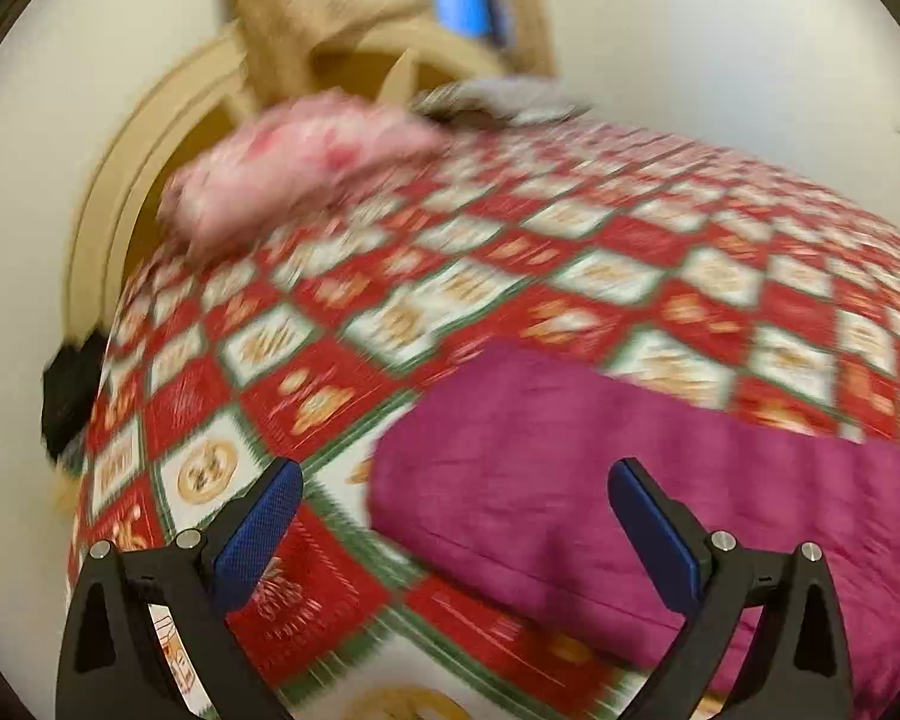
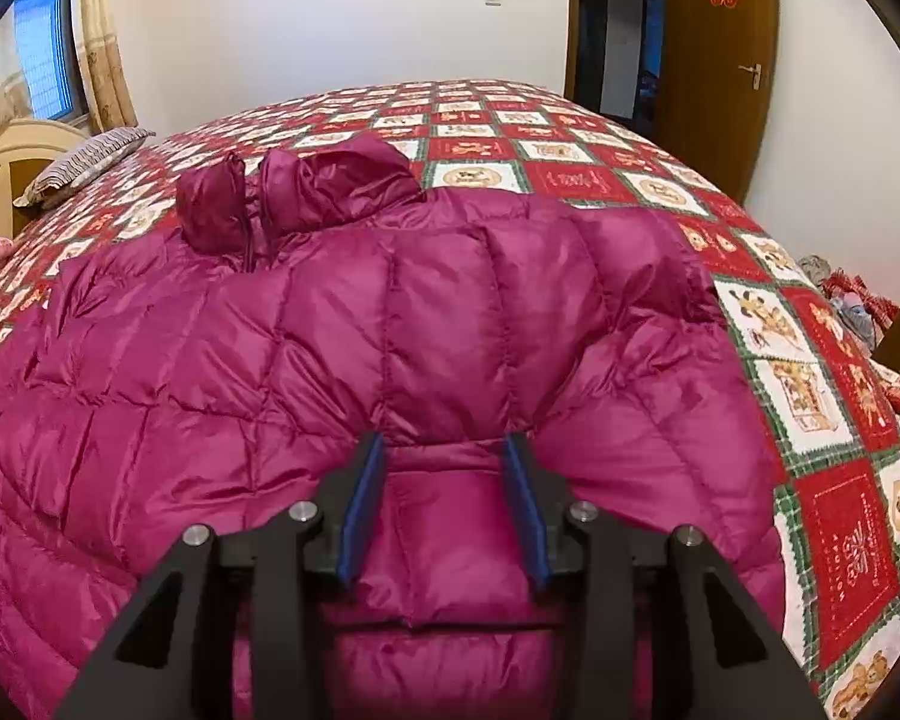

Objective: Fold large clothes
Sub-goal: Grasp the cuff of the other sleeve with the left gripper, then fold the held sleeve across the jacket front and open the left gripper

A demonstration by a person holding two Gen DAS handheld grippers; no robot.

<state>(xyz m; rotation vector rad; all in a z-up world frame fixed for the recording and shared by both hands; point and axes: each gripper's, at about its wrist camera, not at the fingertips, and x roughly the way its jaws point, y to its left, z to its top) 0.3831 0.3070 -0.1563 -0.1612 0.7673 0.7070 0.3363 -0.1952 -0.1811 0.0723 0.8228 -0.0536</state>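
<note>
A large magenta quilted down jacket (image 2: 342, 330) lies spread on the bed, its hood (image 2: 306, 186) bunched at the far end. My right gripper (image 2: 447, 450) has its jaws partly closed around a puffy fold of the jacket's sleeve, which fills the gap between the blue pads. In the blurred left wrist view, my left gripper (image 1: 453, 480) is wide open and empty, hovering above the bed, with a part of the jacket (image 1: 630, 480) below and to the right of it.
The bed carries a red, white and green patchwork quilt (image 2: 570, 144). A pink pillow (image 1: 294, 162) and a striped pillow (image 2: 84, 165) lie near the cream headboard (image 2: 6, 156). A brown door (image 2: 720, 60) stands at the right, with clutter on the floor (image 2: 852, 300).
</note>
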